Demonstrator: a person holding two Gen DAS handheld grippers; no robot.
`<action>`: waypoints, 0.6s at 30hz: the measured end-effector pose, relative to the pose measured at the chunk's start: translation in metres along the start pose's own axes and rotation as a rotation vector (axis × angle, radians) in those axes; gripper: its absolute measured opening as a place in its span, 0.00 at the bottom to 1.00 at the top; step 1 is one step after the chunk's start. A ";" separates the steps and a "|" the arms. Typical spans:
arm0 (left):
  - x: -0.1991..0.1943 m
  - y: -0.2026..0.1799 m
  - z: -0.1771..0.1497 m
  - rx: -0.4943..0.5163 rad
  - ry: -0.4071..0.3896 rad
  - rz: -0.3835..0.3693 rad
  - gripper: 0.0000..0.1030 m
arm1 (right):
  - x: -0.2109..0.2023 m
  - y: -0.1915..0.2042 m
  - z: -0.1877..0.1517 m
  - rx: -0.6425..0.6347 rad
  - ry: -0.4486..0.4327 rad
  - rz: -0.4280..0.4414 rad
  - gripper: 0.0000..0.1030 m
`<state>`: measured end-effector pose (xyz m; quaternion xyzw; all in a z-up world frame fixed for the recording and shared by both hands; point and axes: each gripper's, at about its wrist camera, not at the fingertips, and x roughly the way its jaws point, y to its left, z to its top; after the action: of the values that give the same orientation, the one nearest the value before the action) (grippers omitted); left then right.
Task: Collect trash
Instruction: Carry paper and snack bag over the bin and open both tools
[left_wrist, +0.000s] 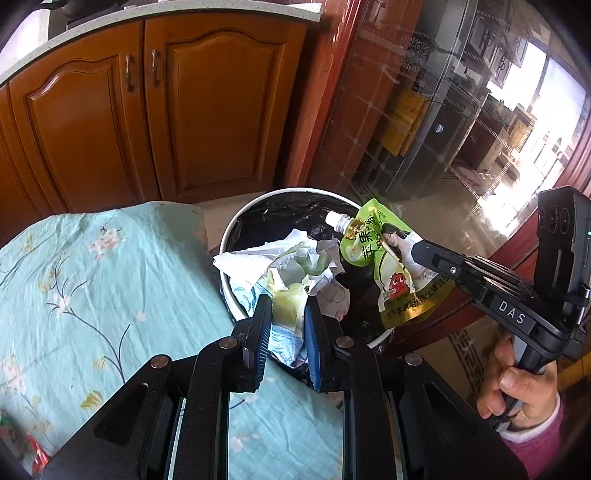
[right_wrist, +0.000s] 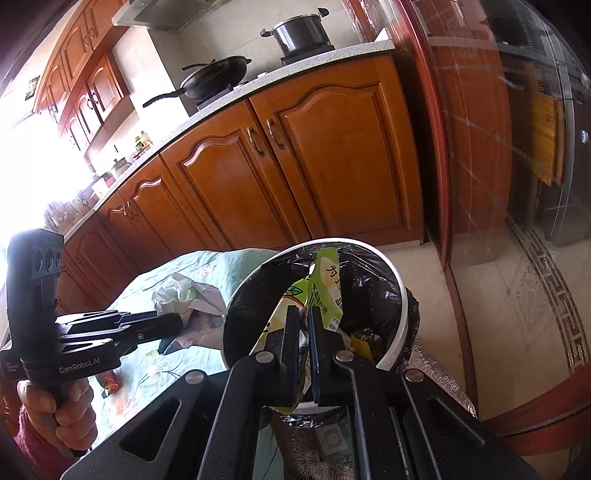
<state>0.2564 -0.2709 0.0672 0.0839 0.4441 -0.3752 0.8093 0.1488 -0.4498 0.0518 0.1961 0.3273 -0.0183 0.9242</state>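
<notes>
Directly ahead in the left wrist view, the left claw (left_wrist: 288, 314) is clenched on a crumpled wad of white and pale yellow paper (left_wrist: 291, 273), holding it at the near rim of a round white trash bin lined with a black plastic bag (left_wrist: 236, 225). The wad hangs partly over the bin and partly over the worktop covered in a teal floral cloth (left_wrist: 92, 280). To the right, the right claw (left_wrist: 417, 251) grips a green spouted drink pouch (left_wrist: 391, 266) above the bin opening; the right hand (left_wrist: 517, 384) grasps its handle. Brown wooden cabinet doors (left_wrist: 155, 110) stand behind.

From the right wrist view, the right claw (right_wrist: 303, 317) is closed on the green pouch (right_wrist: 325, 288), which hangs over the bin (right_wrist: 400, 314). At left, the left claw (right_wrist: 177, 325) pinches the paper wad (right_wrist: 192, 295) beside the bin's rim, above the cloth (right_wrist: 207, 262). A small red wrapper (right_wrist: 109, 380) lies on the cloth near the left hand (right_wrist: 55, 410).
</notes>
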 end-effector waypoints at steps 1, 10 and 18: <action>0.004 0.000 0.002 -0.002 0.010 -0.004 0.16 | 0.002 -0.002 0.001 0.000 0.003 -0.002 0.04; 0.038 -0.009 0.014 0.012 0.068 0.019 0.16 | 0.019 -0.012 0.003 0.005 0.029 -0.016 0.04; 0.059 -0.009 0.016 0.004 0.102 0.031 0.16 | 0.029 -0.020 0.003 0.008 0.055 -0.020 0.04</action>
<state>0.2796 -0.3165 0.0325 0.1116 0.4826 -0.3588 0.7911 0.1699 -0.4669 0.0297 0.1967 0.3543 -0.0234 0.9139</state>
